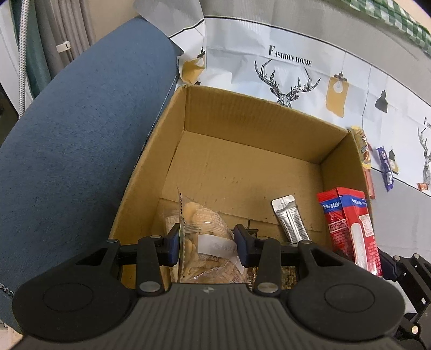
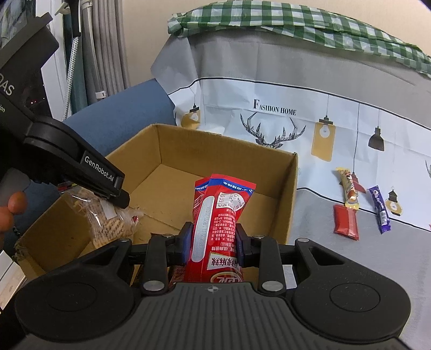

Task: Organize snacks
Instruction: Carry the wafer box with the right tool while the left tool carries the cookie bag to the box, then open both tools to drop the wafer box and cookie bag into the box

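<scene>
An open cardboard box (image 1: 242, 113) (image 2: 215, 145) stands on a printed cloth. My left gripper (image 1: 206, 246) is shut on a clear bag of biscuits (image 1: 204, 237), low inside the box at its near left; the bag also shows in the right wrist view (image 2: 107, 223). My right gripper (image 2: 214, 243) is shut on a red snack packet (image 2: 218, 215), held upright over the box's near right part; it also shows in the left wrist view (image 1: 350, 223). A silver sachet (image 1: 289, 218) lies on the box floor.
A blue cushion (image 1: 80, 134) presses against the box's left side. On the cloth right of the box lie a yellow bar (image 2: 348, 188), a red packet (image 2: 346, 222) and a purple bar (image 2: 379, 210). A green checked cloth (image 2: 296, 24) lies behind.
</scene>
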Available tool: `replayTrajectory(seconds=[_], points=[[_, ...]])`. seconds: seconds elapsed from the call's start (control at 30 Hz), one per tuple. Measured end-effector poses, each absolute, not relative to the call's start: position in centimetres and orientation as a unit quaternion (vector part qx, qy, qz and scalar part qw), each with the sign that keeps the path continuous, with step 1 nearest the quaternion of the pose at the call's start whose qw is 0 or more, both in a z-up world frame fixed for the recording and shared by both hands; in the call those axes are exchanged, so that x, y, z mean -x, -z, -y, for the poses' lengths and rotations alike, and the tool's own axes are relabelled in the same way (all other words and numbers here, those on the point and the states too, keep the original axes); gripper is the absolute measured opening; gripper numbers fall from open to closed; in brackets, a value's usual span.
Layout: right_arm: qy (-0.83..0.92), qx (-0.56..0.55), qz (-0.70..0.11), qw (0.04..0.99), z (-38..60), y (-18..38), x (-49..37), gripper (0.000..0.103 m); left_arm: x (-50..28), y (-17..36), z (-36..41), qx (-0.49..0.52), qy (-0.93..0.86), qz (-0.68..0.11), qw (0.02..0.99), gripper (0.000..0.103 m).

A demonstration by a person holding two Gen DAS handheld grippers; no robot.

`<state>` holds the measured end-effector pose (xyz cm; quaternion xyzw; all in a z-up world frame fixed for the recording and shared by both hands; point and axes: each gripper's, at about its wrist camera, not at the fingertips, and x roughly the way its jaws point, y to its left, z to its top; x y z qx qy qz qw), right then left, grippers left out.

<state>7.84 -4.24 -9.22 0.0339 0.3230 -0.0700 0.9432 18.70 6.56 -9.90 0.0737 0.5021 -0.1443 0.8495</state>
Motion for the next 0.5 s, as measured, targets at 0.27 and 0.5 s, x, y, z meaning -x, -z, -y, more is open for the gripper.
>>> replayTrajectory(seconds=[0.27, 0.5], points=[[0.072, -0.035, -0.329, 0.941, 4.5, 9.8, -8.9, 0.038, -19.3, 10.3, -6.4, -0.071, 0.145, -0.511, 0.844, 0.079], [0.077, -0.024, -0.309, 0.948, 4.3, 8.4, -8.2, 0.089, -18.5, 8.8, -7.7, -0.057, 0.137, -0.512, 0.846, 0.103]])
